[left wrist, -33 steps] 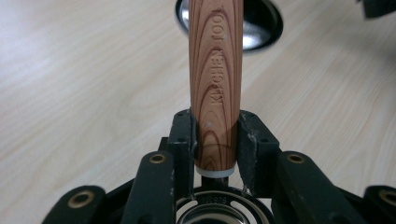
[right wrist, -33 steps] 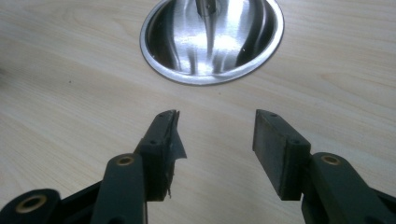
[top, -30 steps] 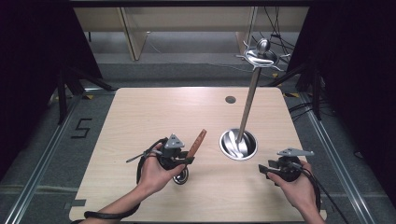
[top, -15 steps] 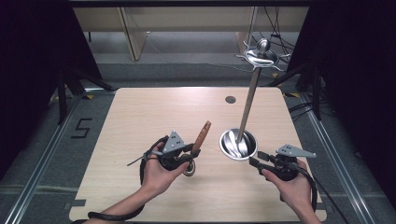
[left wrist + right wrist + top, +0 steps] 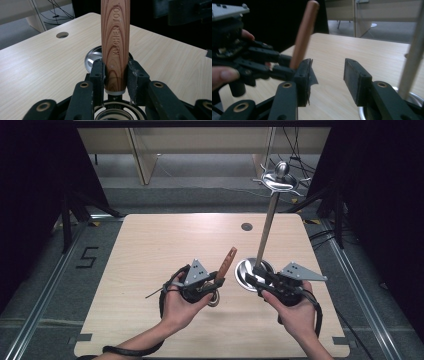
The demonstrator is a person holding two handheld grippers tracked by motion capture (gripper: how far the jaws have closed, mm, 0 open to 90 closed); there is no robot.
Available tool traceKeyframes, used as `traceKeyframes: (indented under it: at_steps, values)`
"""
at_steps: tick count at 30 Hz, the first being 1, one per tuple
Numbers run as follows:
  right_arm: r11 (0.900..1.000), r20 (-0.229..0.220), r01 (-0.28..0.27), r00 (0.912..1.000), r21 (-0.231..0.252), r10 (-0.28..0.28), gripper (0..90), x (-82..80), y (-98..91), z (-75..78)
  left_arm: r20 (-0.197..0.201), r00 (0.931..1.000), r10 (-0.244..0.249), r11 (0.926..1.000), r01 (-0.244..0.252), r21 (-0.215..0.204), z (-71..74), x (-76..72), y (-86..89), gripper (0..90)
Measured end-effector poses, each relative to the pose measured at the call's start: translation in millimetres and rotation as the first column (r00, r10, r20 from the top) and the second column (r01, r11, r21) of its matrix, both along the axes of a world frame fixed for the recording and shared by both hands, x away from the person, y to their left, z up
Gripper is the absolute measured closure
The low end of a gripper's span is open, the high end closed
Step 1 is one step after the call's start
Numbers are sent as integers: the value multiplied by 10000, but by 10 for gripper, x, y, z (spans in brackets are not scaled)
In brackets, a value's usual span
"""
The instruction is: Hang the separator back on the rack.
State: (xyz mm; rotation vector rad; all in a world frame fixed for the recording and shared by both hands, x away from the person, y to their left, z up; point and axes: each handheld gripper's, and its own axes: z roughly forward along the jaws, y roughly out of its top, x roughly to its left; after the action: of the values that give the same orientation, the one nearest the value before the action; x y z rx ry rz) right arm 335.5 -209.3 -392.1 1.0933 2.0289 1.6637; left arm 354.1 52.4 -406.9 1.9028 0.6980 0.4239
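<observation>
My left gripper is shut on the wooden handle of a kitchen tool, which points up and away. In the left gripper view the handle reads "KITCHEN TOOL" and both pads clamp its lower end; a round metal part sits below the jaws. My right gripper hovers at the round base of a metal stand. Its jaws have just been closing, and in the right gripper view nothing lies between them. The handle rises left of them, the stand's pole right.
The stand's pole rises from the base to a hooked metal top beyond the table's far edge. A round hole sits in the wooden tabletop near the back. Dark curtains flank the table.
Both hands have risen and moved toward each other. The left gripper carried the tool to the right. The right gripper moved left to the stand's base and its jaws stand narrower.
</observation>
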Motion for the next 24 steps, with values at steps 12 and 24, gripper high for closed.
traceKeyframes:
  at_steps: [12, 24]
  values:
    - [9984, -85, -227, 9997, 510, 232, 564, 136, 385, 47, 293, 9996, -29, 10000, 29, -14, 57, -8, -110, 683]
    - [9988, 142, -178, 9998, 464, 171, 671, 172, 414, 33, 496, 9988, -50, 10000, 53, -77, 75, -50, -210, 683]
